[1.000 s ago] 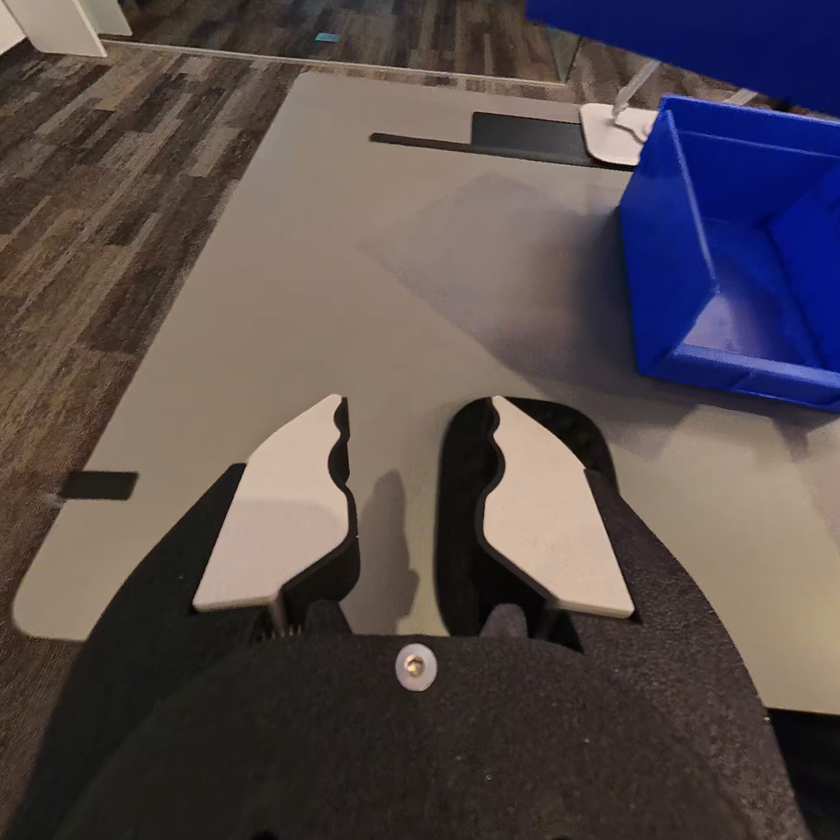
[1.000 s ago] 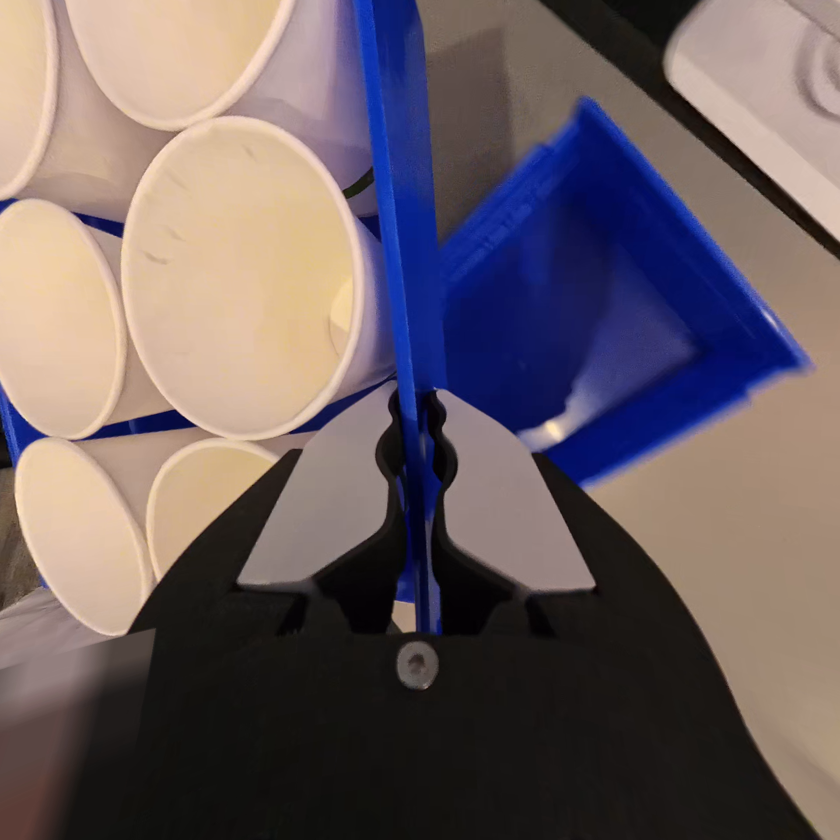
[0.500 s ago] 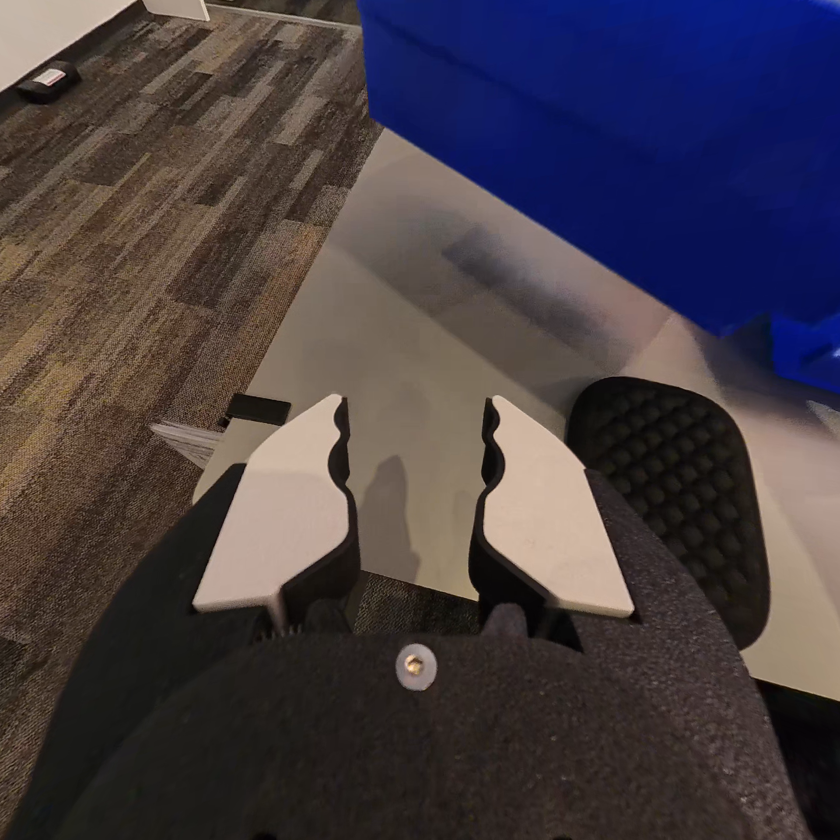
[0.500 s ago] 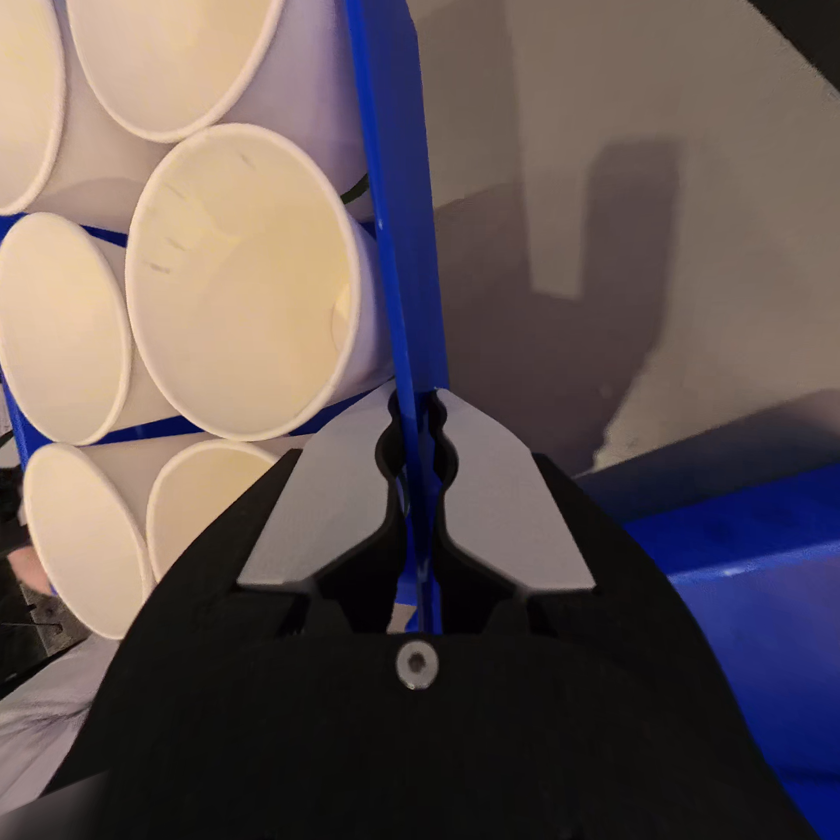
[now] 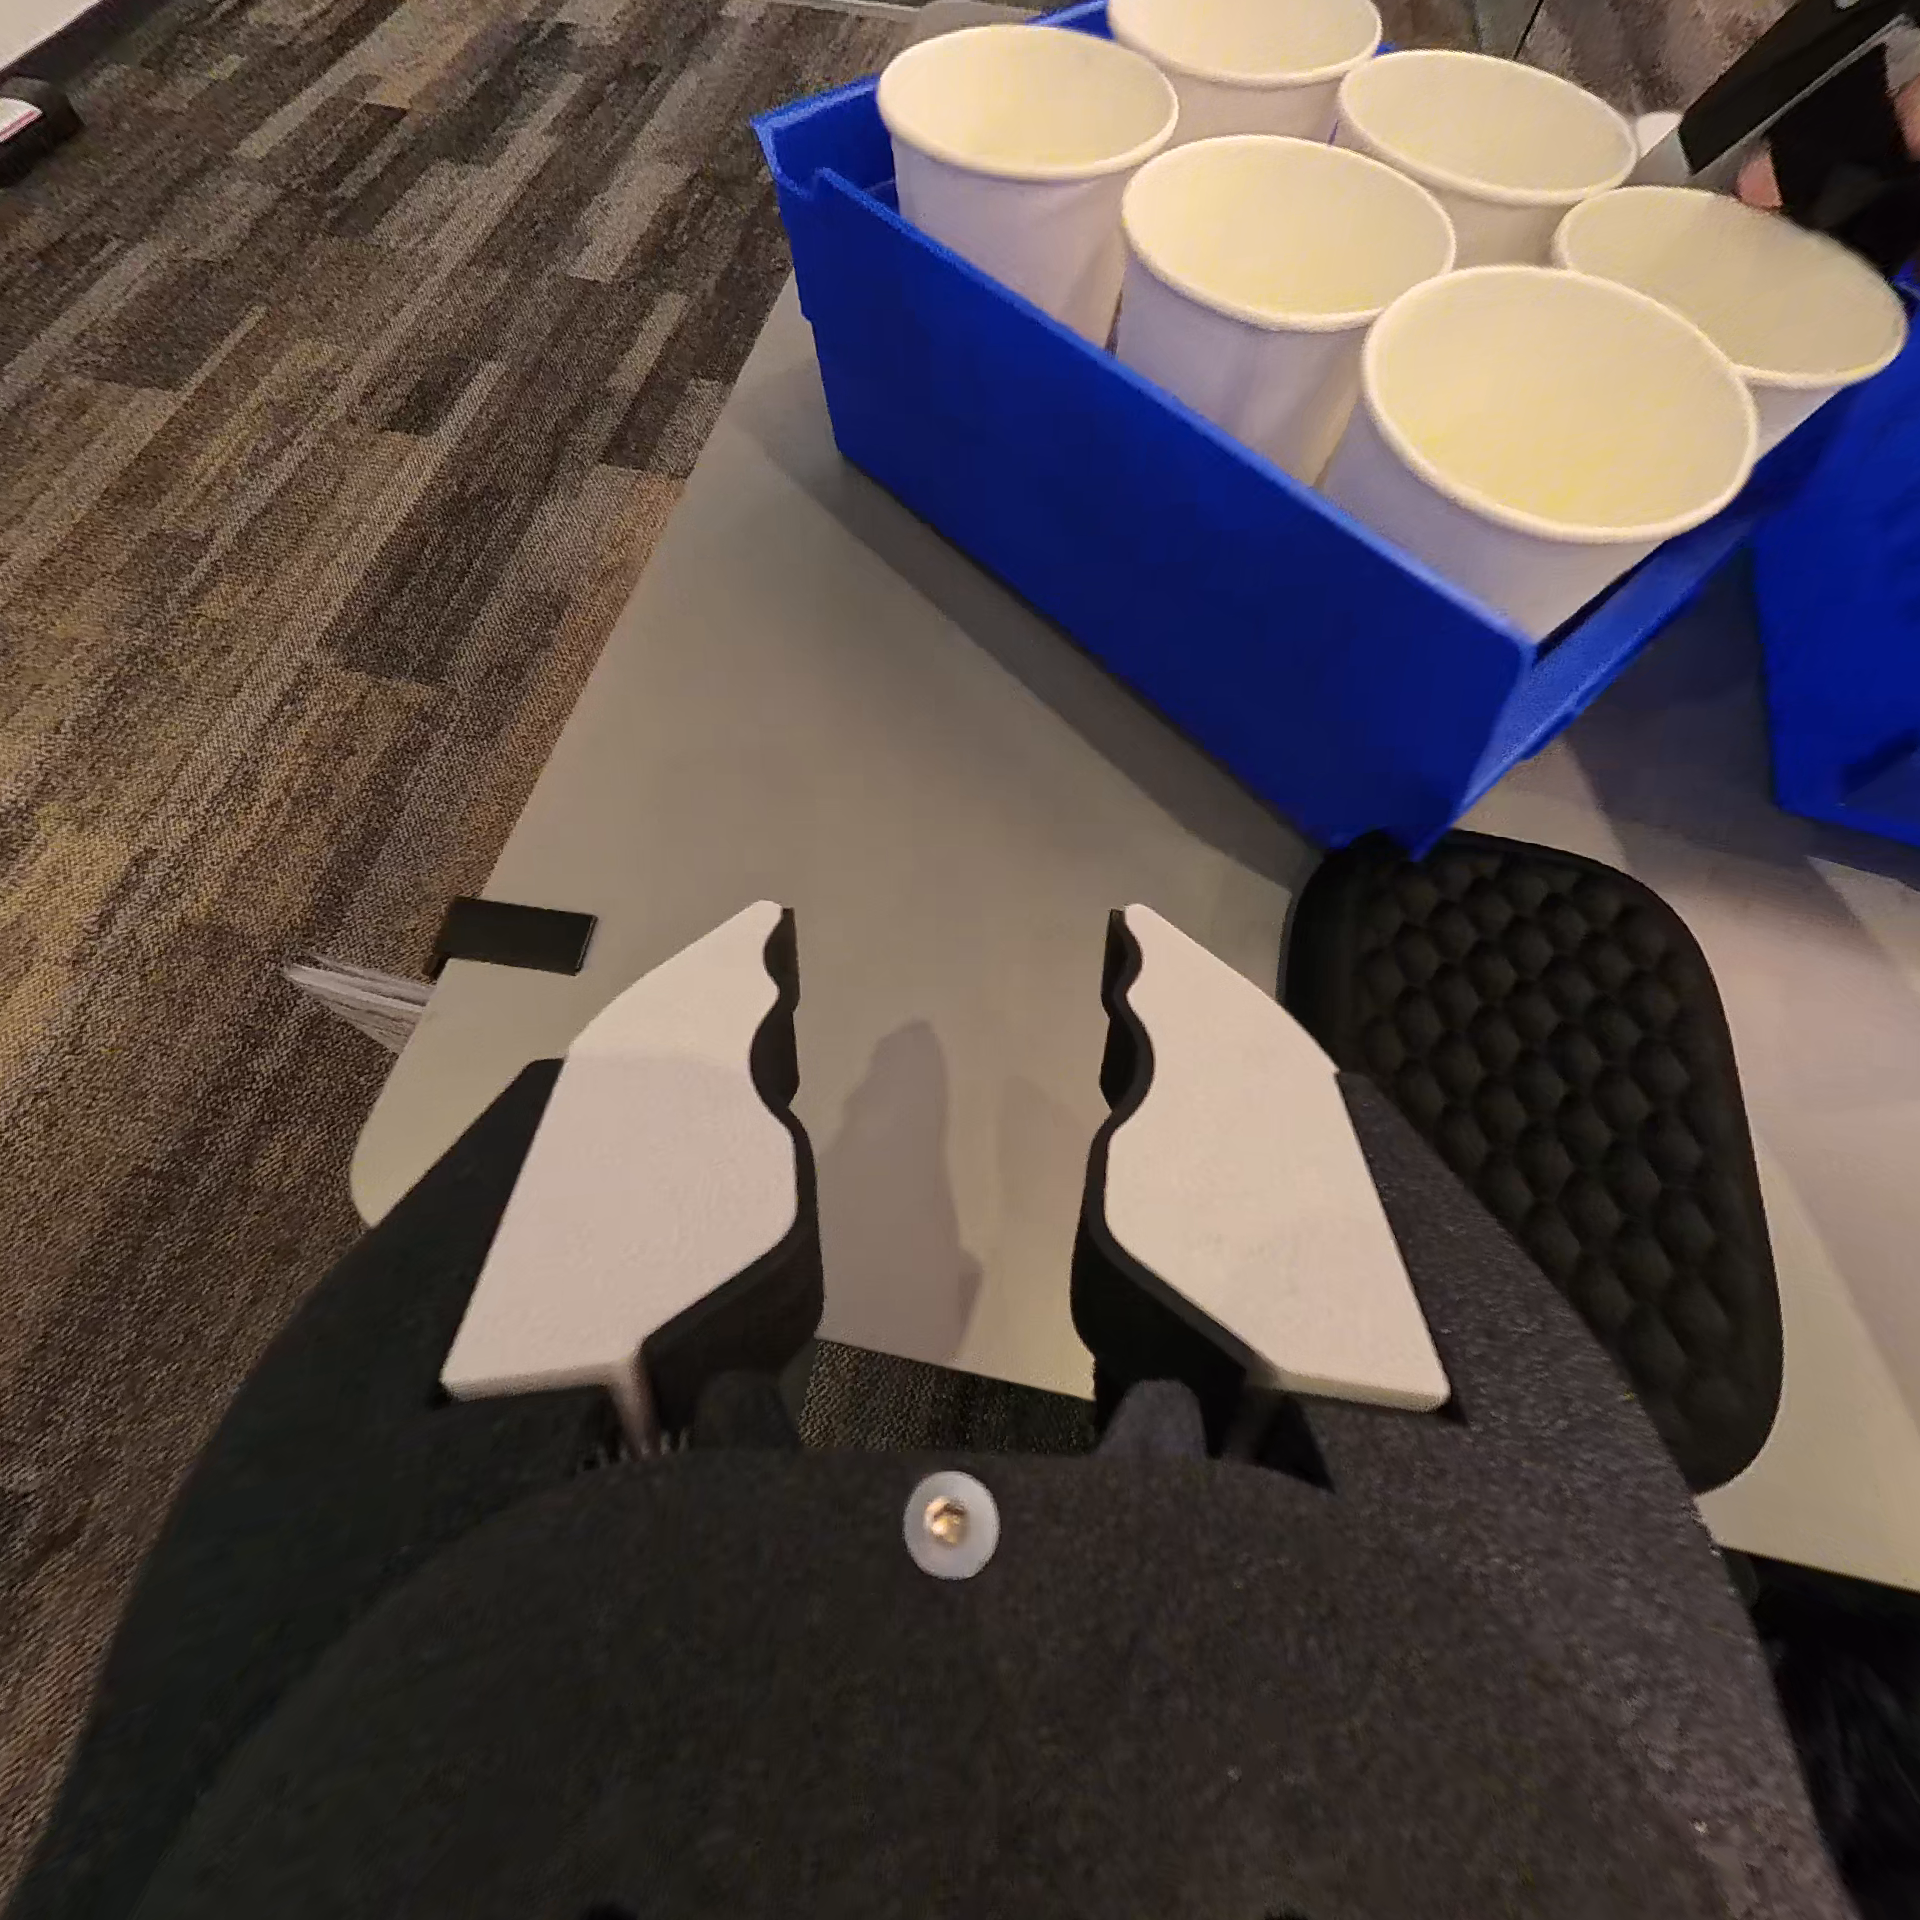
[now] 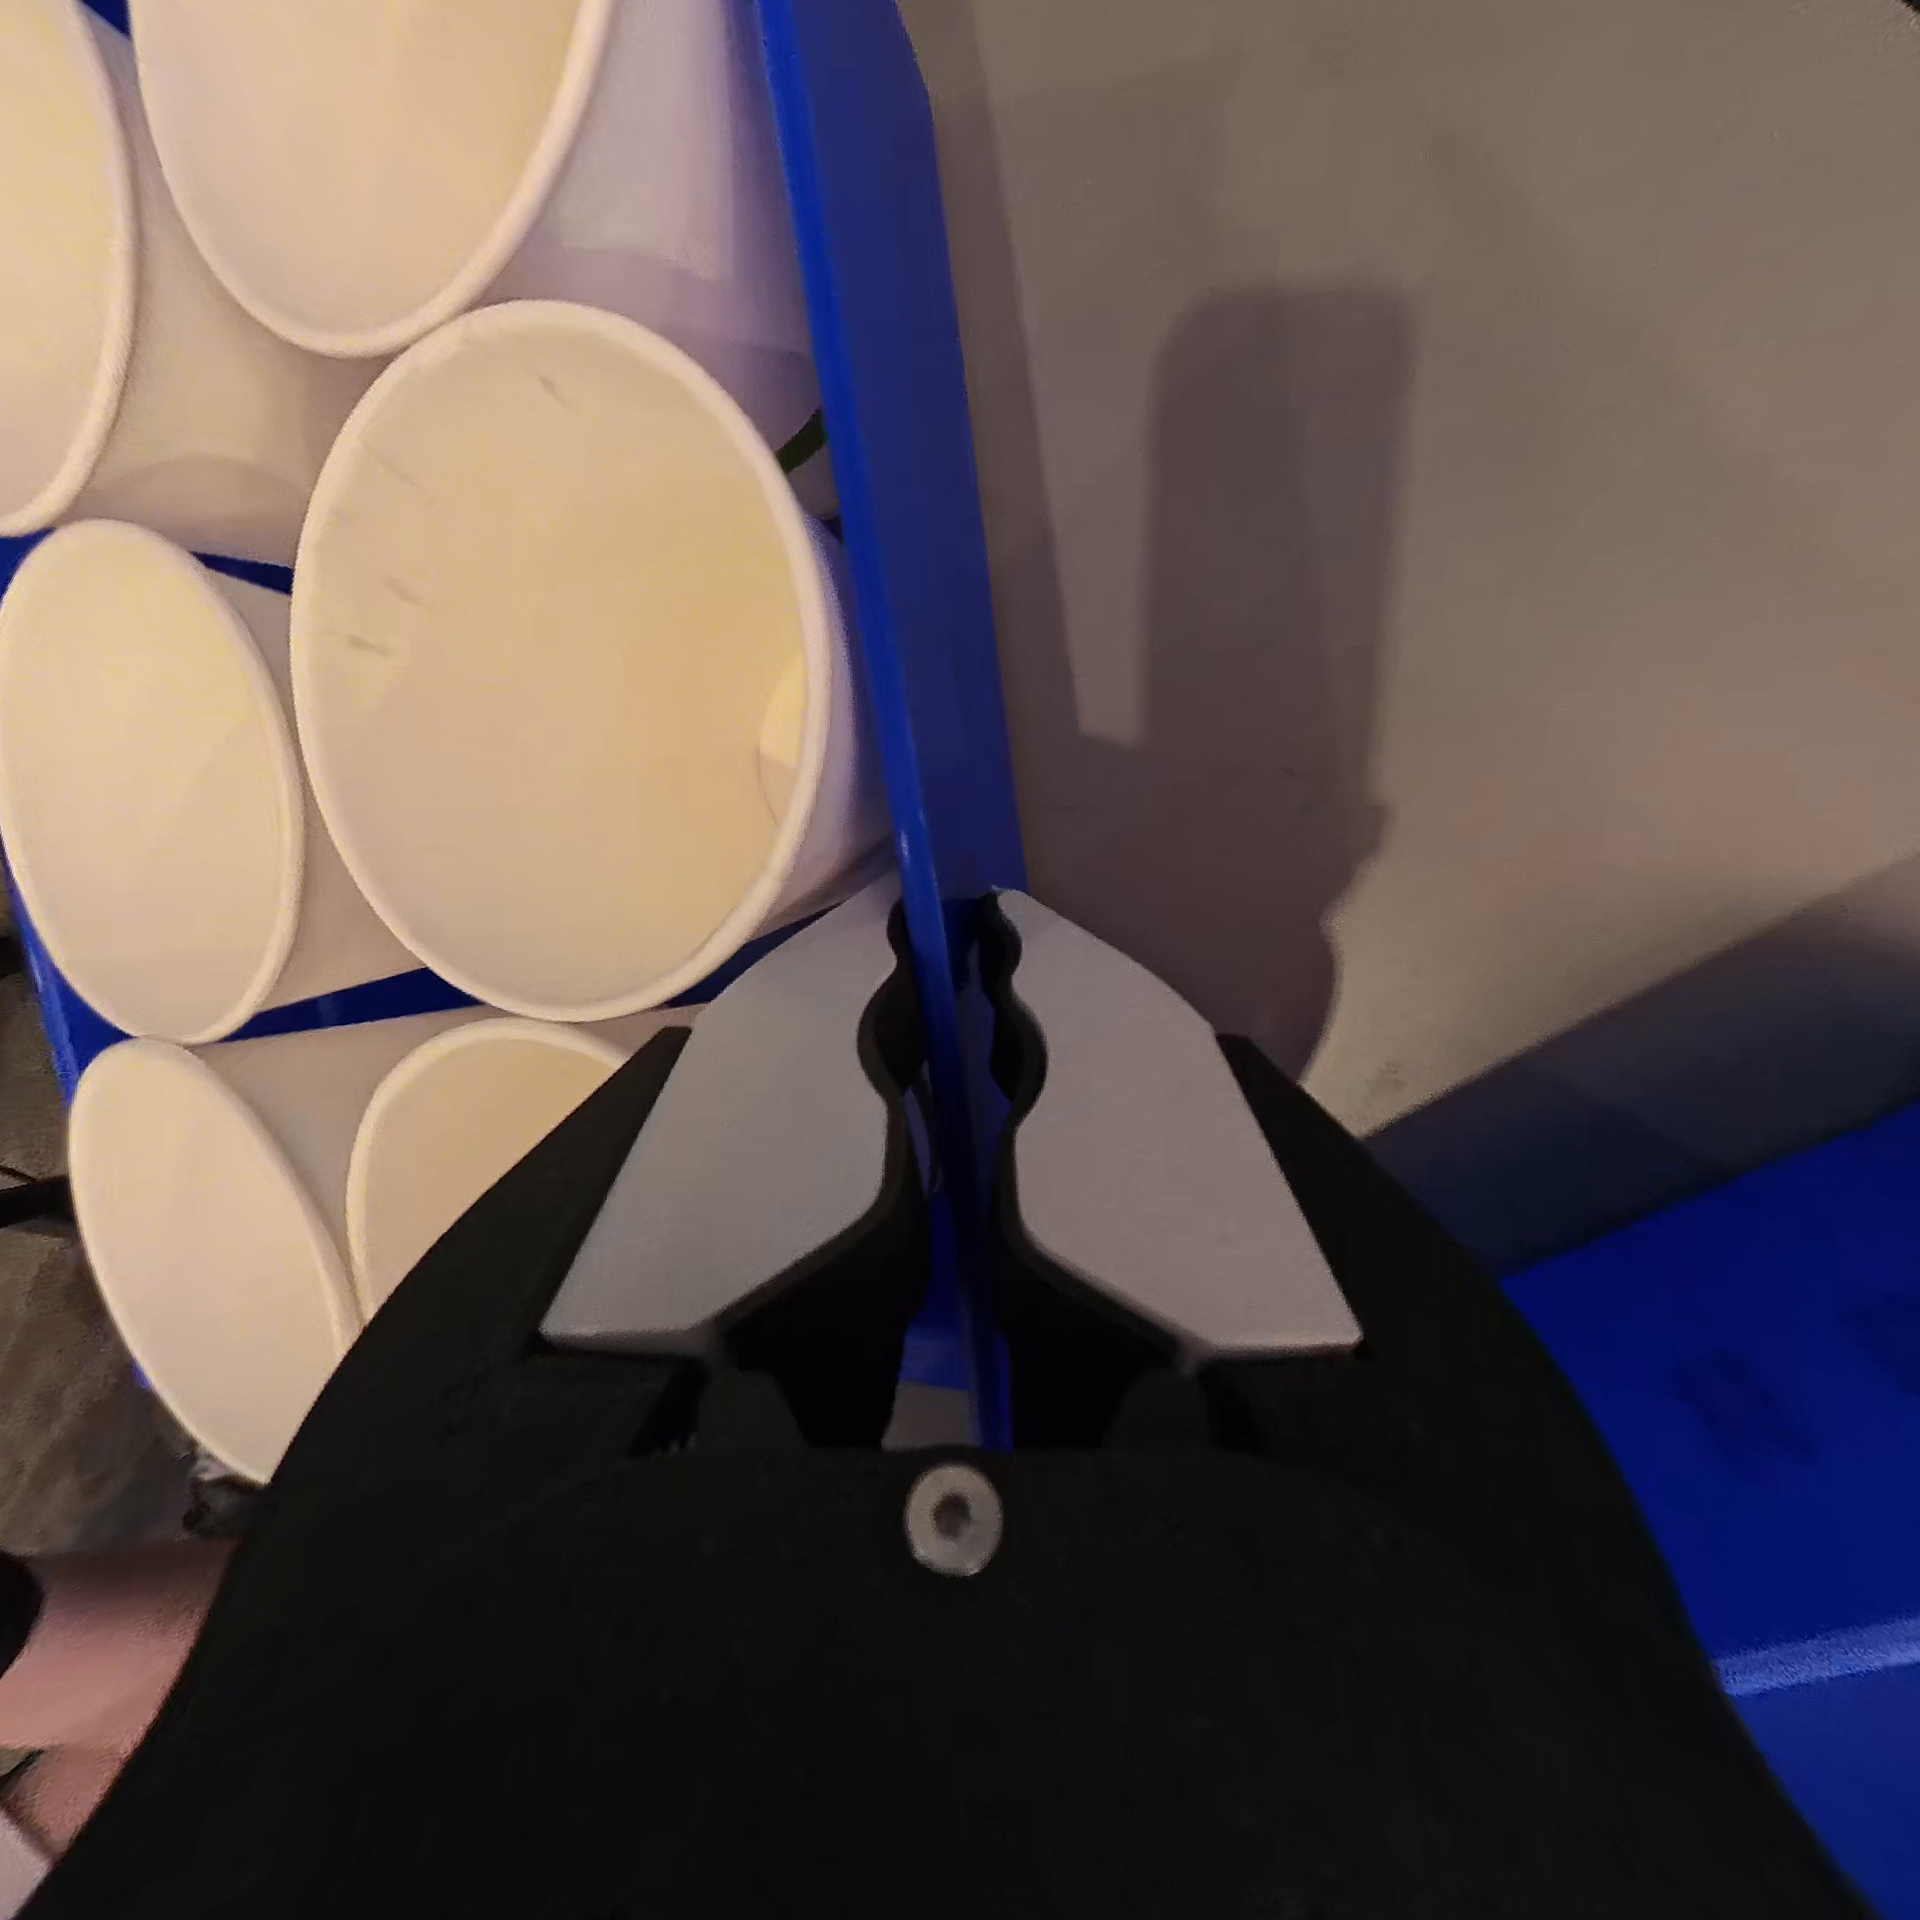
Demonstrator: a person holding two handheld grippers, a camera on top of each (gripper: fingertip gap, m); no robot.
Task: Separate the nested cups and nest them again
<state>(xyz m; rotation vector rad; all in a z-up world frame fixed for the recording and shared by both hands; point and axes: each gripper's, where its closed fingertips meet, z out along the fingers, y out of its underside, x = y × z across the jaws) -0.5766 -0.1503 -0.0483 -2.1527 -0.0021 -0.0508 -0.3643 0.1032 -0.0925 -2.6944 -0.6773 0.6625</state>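
Observation:
Several white paper cups [image 5: 1283,234] stand upright in a blue bin [image 5: 1143,499] at the upper right of the left wrist view, on or just above the grey table [image 5: 831,727]. My left gripper [image 5: 948,920] is open and empty over the table's near left corner, well short of the bin. My right gripper [image 6: 951,914] is shut on the bin's thin blue side wall [image 6: 883,520]. The cups [image 6: 551,665] fill the left of the right wrist view, with their open mouths facing the camera.
A second blue bin [image 5: 1849,644] sits right beside the first; it also shows in the right wrist view [image 6: 1714,1403]. A black quilted pad [image 5: 1538,1091] overlaps the table's near edge. Carpeted floor [image 5: 260,520] lies to the left of the table.
The bin of cups has come down from high in the left wrist view to table level ahead. My right gripper stays clamped on its wall. My left gripper stays open.

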